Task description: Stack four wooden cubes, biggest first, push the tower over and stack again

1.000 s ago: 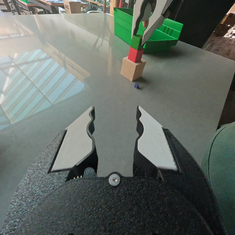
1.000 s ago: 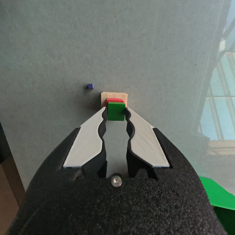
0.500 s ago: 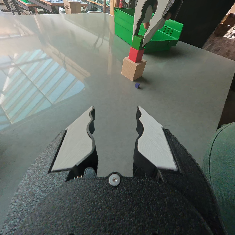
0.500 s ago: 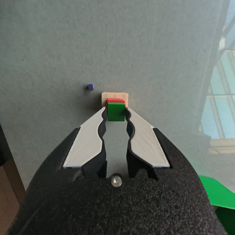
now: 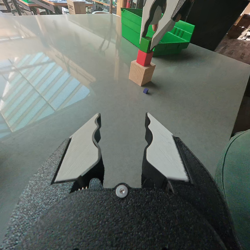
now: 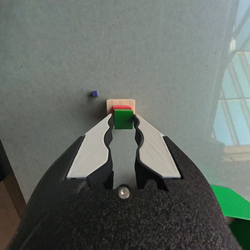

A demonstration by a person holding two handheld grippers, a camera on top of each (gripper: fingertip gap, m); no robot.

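Right gripper (image 6: 122, 115) clamps glossy green cube (image 6: 123, 119) atop red cube (image 5: 144, 57), on raw wooden block (image 5: 141, 73); left gripper (image 5: 122, 116) empty, jaws apart; tiny blue cube (image 5: 145, 90) beside.

Low left view, overhead right; shared block stack (image 5: 143, 63)

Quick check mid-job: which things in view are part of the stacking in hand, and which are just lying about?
In play:
- small green wooden cube, between the right gripper fingertips, on the stack
- red wooden cube beneath it
- larger plain wooden cube at the bottom

Lying about:
- tiny blue cube on the grey table
- green plastic bin behind the stack
- left gripper, open, empty
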